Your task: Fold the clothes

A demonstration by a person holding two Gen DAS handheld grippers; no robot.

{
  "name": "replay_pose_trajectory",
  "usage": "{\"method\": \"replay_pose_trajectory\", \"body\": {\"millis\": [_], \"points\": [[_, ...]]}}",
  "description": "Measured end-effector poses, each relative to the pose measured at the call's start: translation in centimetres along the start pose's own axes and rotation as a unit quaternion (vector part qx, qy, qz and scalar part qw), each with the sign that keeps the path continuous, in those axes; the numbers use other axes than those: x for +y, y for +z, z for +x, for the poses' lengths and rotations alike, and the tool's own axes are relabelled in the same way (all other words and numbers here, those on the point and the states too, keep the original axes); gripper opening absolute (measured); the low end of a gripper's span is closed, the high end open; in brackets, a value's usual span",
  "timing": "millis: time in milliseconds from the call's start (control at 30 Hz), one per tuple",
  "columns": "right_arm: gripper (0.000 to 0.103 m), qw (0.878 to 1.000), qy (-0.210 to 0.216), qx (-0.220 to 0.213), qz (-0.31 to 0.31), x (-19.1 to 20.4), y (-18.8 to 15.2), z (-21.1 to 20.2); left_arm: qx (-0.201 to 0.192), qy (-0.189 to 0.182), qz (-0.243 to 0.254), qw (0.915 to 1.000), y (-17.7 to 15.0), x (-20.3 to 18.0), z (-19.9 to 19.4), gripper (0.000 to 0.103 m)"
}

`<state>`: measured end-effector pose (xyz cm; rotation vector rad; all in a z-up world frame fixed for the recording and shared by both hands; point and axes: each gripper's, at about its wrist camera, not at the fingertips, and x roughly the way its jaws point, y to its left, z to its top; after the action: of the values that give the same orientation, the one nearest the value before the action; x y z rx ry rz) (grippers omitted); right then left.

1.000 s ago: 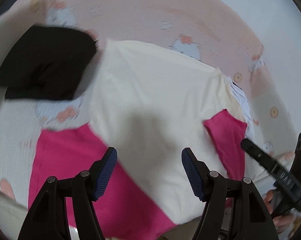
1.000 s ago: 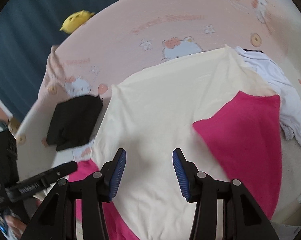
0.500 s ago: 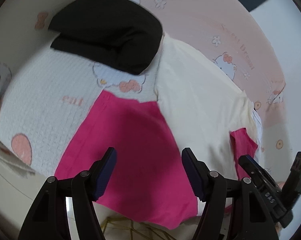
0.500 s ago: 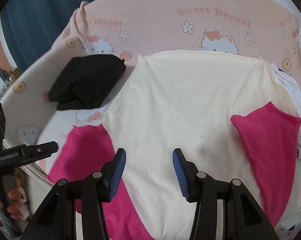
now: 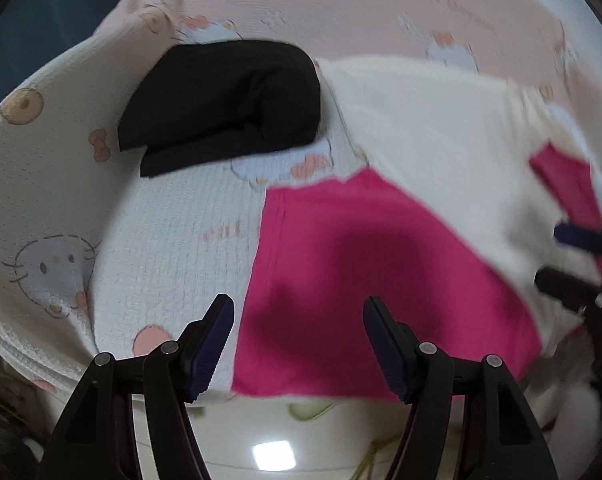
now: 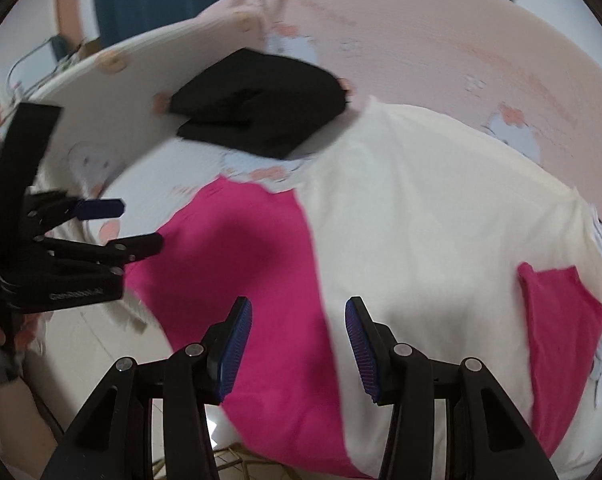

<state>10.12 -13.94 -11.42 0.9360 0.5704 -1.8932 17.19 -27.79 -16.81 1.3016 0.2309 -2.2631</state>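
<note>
Over the bed: both grippers have swung across to the pink end of the shirt within the last second, and both views are smeared with motion.
Garment: the cream-and-pink shirt [image 5: 433, 128] lies spread flat on the cartoon-cat bed sheet [image 5: 53, 184], cream body upper right of the left-wrist frame, pink sleeve [image 5: 361, 280] filling the lower centre.
What changed: a second ago the left wrist view was mostly cream cloth; now the pink sleeve edge sits right between its fingers.
Left gripper [image 5: 299, 344]: spread wide, nothing pinched, hovering above the sleeve's near hem.
Right gripper [image 6: 299, 344]: also spread and empty, straddling the seam where pink meets cream.
Other pink sleeve [image 6: 561, 320]: far right of the right-wrist frame, untouched.
Folded black garment [image 5: 225, 100]: upper centre, just beside the shirt's top corner, looks already done.
Task meaning: my read is this shirt isn't folded yet; both grippers are lining up on one sleeve, likely to fold it inward.
</note>
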Motion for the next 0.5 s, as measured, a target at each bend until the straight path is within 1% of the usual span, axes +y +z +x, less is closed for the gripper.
{"method": "replay_pose_trajectory", "body": {"millis": [67, 100, 133, 200, 233, 300, 433, 500], "points": [[0.048, 1.0, -0.01, 0.004, -0.025, 1.1, -0.3, 0.5, 0.018, -0.01, -0.011, 0.9997, -0.7, 1.1, 0.7, 0.065], [0.048, 0.999, -0.018, 0.007, -0.038, 1.6, -0.5, 0.8, 0.027, -0.023, -0.03, 0.9989, -1.1, 1.9, 0.9, 0.065], [0.048, 0.998, -0.025, 0.012, -0.051, 2.1, -0.6, 1.1, 0.035, -0.037, -0.052, 0.9974, -1.4, 2.7, 1.1, 0.065], [0.048, 0.996, -0.04, 0.022, -0.075, 3.1, -1.0, 1.8, 0.044, -0.07, -0.117, 0.9897, -2.2, 5.0, 1.4, 0.065], [0.048, 0.995, -0.045, 0.026, -0.091, 3.7, -1.2, 2.1, 0.046, -0.084, -0.146, 0.9846, -2.5, 5.9, 1.5, 0.065], [0.048, 0.99, -0.055, 0.03, -0.125, 5.1, -1.6, 2.6, 0.049, -0.121, -0.213, 0.9683, -3.5, 7.9, 1.8, 0.065], [0.048, 0.977, -0.083, 0.029, -0.194, 8.3, -2.4, 3.5, 0.05, -0.175, -0.289, 0.9399, -5.0, 9.8, 2.3, 0.065], [0.048, 0.97, -0.09, 0.031, -0.224, 9.8, -2.8, 4.0, 0.059, -0.189, -0.311, 0.9297, -5.6, 10.3, 3.0, 0.065]]}}
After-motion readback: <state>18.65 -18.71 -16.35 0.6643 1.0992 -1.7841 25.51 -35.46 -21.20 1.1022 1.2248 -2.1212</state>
